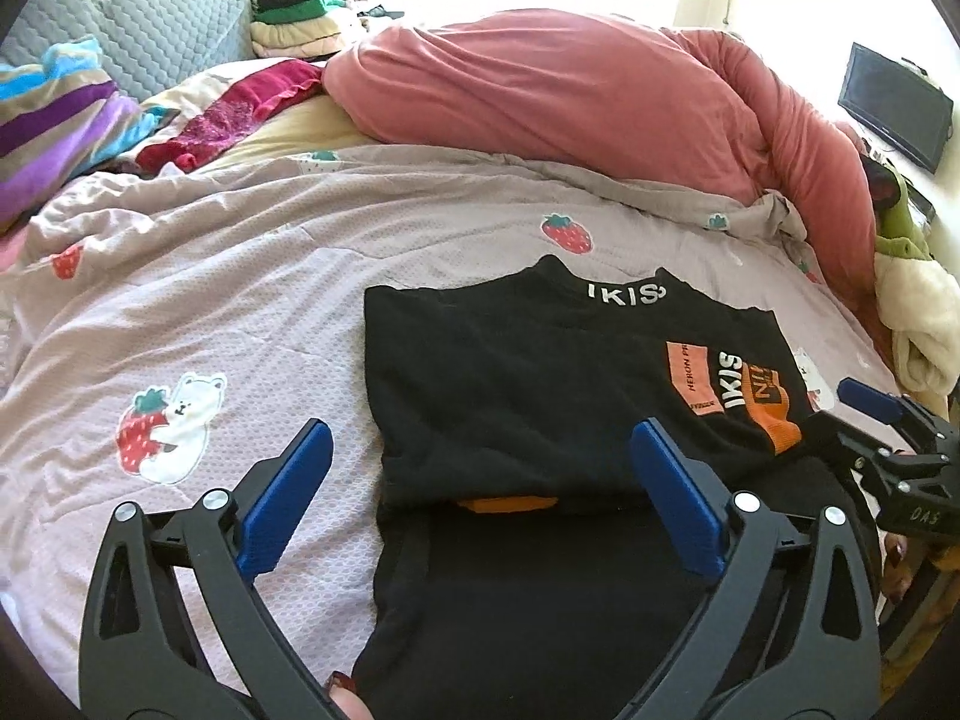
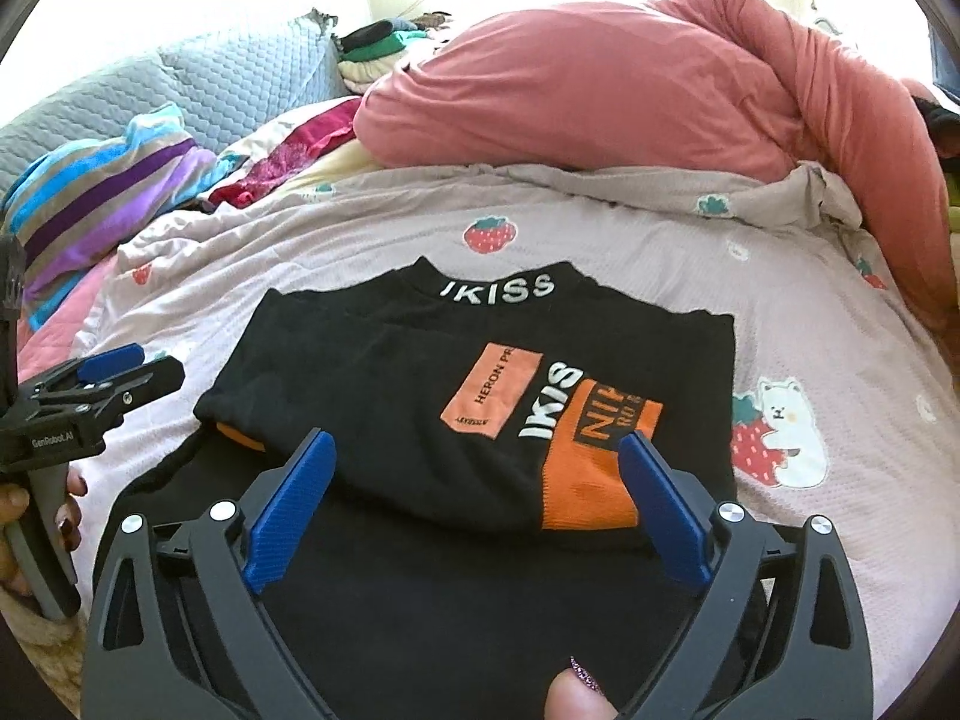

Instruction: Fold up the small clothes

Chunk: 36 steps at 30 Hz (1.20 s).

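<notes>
Over on the left of the bed (image 1: 252, 276), a striped blanket (image 1: 54, 126) in blue, purple and tan is bunched against a quilted grey pillow (image 1: 162, 30), with a crimson garment (image 1: 240, 114) trailing beside it. The pale pink cover has a strawberry-and-bear print (image 1: 165, 429) on it.

The left gripper (image 1: 480, 468) hovers low at the near edge, its blue fingers (image 1: 294, 492) spread wide with nothing between them; one finger is over the bare cover, the other over the dark cloth. In the right wrist view, that same gripper (image 2: 129, 369) shows side-on at the left of the shirt, apart from it.

In the middle lies the black sweater (image 2: 384, 372), flat on the cover, collar away from the viewer with white "IKISS" lettering, and orange patches on the chest. Its body looks folded over, the upper layer ending in a ridge across the near part, with more black cloth spread toward the grippers.

The right gripper (image 2: 477, 480) sits over that near cloth, fingers (image 2: 660, 510) wide apart and empty, tips close to the folded ridge.

Farther right and behind, a big salmon-pink duvet (image 2: 630, 78) is heaped along the bed's far side.
</notes>
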Available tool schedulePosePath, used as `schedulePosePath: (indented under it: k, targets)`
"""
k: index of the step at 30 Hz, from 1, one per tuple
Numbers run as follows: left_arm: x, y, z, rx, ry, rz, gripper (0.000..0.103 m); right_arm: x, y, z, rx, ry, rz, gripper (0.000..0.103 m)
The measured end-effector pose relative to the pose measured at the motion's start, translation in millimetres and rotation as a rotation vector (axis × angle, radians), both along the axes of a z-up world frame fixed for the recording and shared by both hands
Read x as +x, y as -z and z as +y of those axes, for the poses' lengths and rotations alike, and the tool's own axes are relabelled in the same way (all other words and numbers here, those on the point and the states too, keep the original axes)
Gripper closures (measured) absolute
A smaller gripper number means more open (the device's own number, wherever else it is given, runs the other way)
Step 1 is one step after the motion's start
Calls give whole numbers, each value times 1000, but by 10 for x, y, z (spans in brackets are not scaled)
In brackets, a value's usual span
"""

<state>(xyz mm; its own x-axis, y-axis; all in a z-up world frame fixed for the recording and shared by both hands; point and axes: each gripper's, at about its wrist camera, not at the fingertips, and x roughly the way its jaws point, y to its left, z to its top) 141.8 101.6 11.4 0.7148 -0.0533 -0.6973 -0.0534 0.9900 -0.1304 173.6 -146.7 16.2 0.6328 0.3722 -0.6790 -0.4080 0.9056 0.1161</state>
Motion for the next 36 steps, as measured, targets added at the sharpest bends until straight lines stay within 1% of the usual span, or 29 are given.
schedulePosePath:
  k: [14, 24, 36]
  targets:
    - [-120, -75, 147, -19, -34, -22, 10, -53, -128, -85, 21, 28, -33, 8]
    - [-278, -95, 231, -36, -61, -42, 10, -133, -192, -143, 31, 36, -54, 8]
    - [-467, -88, 266, -51, -79, -44, 10, -248, -225, -231, 35, 42, -63, 8]
